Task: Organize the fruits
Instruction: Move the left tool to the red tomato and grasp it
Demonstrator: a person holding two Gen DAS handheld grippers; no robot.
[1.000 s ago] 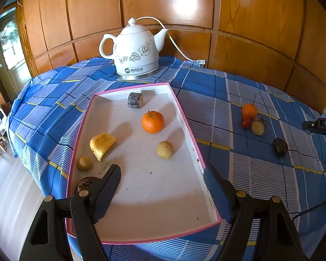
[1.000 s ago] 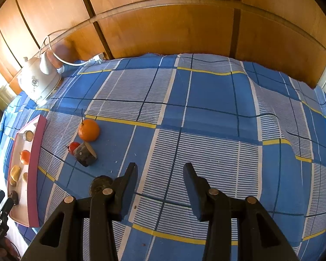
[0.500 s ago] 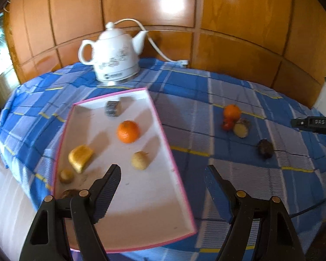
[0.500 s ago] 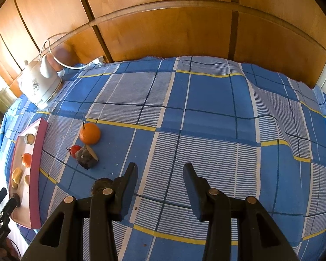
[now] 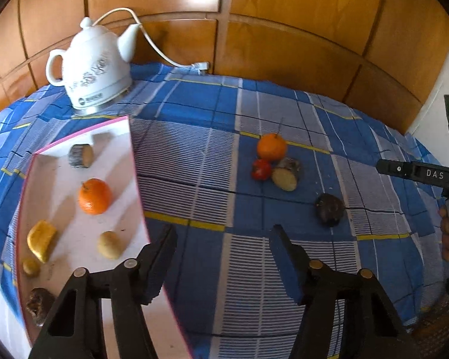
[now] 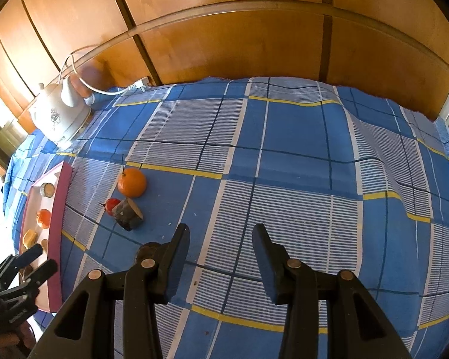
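The left tool [image 5: 223, 264] hung above the blue checked cloth [image 5: 194, 161] just right of the tray [image 5: 136, 161], its jaws spread with nothing between them after just closing partway. The right tool [image 6: 221, 258] was also spread and empty over the cloth. In the tray lay an orange [image 5: 94, 196], a cut piece [image 5: 80, 155], a yellow wedge [image 5: 42, 240], a potato [image 5: 109, 244] and two smaller items. On the desk, well apart from the tray, a second orange [image 5: 271, 146], a red fruit [image 5: 261, 168] and a cut half [image 5: 286, 174] touched one another; a dark fruit [image 5: 329, 210] sat near them. A white kettle [image 5: 91, 65] stood behind the tray.
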